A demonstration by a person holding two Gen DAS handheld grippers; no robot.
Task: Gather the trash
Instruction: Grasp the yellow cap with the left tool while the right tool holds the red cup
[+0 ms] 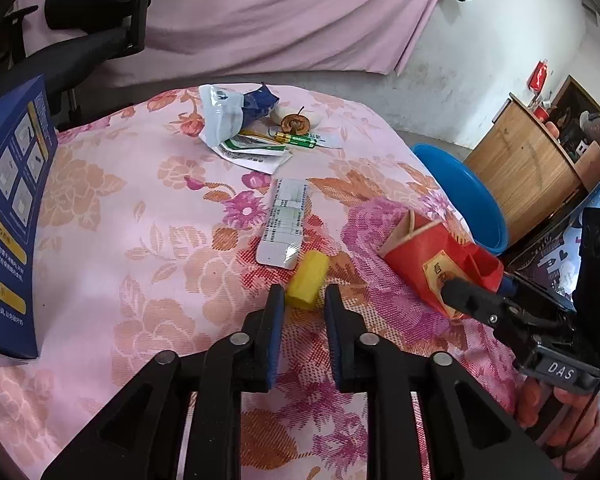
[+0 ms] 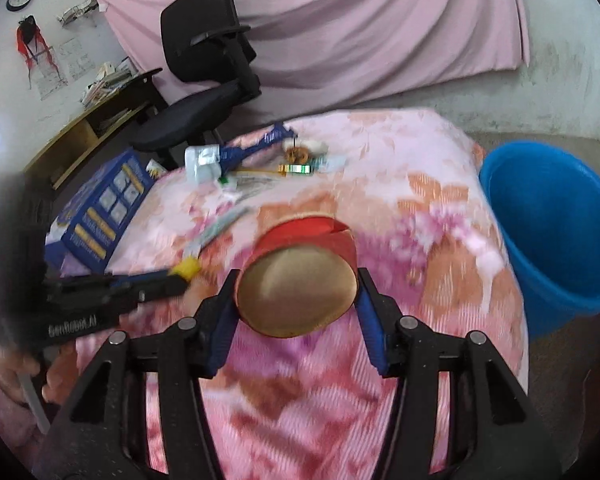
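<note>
My right gripper [image 2: 296, 276] is shut on a crushed red paper cup [image 2: 298, 298], base toward the camera, held above the floral cloth; the cup also shows in the left wrist view [image 1: 440, 264]. My left gripper [image 1: 302, 292] is open, its fingertips on either side of a small yellow cylinder [image 1: 306, 280] lying on the cloth, also seen in the right wrist view [image 2: 186, 268]. A silver blister strip [image 1: 286, 220] lies just beyond it. A pile of wrappers, a green battery [image 1: 296, 140] and a blue-white pouch [image 1: 236, 114] sit at the far side.
A blue bucket [image 2: 556, 232] stands on the floor off the table's right edge. A dark blue box [image 1: 12, 216] stands at the table's left. A black office chair [image 2: 208, 64] is behind the table, a wooden cabinet [image 1: 524, 160] at right.
</note>
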